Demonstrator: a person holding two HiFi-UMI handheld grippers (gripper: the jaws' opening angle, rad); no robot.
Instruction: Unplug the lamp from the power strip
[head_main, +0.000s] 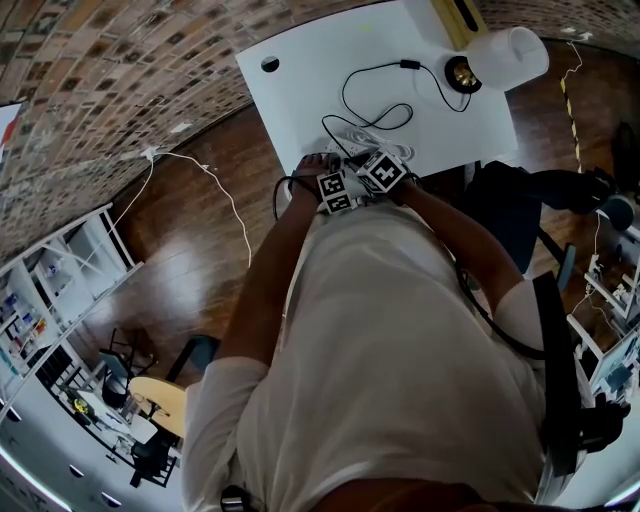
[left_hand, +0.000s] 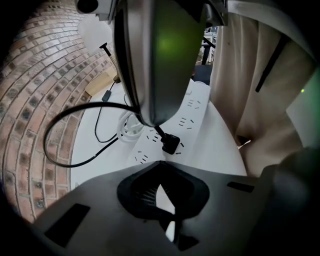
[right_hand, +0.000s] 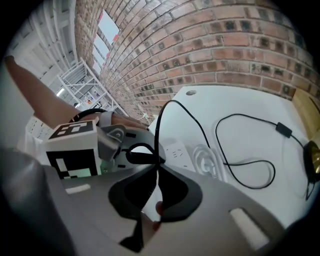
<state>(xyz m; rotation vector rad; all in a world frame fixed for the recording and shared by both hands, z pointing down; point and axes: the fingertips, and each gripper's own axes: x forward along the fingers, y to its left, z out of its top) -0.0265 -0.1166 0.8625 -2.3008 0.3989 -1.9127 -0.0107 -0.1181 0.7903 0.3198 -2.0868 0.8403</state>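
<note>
Right tool (right_hand: 157, 164), clenched on thin black lamp cord (right_hand: 158, 131): we should pull its black plug (left_hand: 170, 143) straight out. Left tool (left_hand: 161, 167), clenched empty: pin white power strip (left_hand: 190, 112).

A white table (head_main: 300, 95) stands on a wooden floor (head_main: 190, 230) beside a brick wall (head_main: 90, 70).

The left tool (head_main: 333, 188) and the right tool (head_main: 384, 170) are sitting side by side at the near edge of a white tabletop (head_main: 300, 80), marker cubes facing up. A white power strip (head_main: 372, 150) is lying just beyond them. A black cord (head_main: 372, 95) is looping toward a white-shaded lamp (head_main: 505, 58) at the far corner.
</note>
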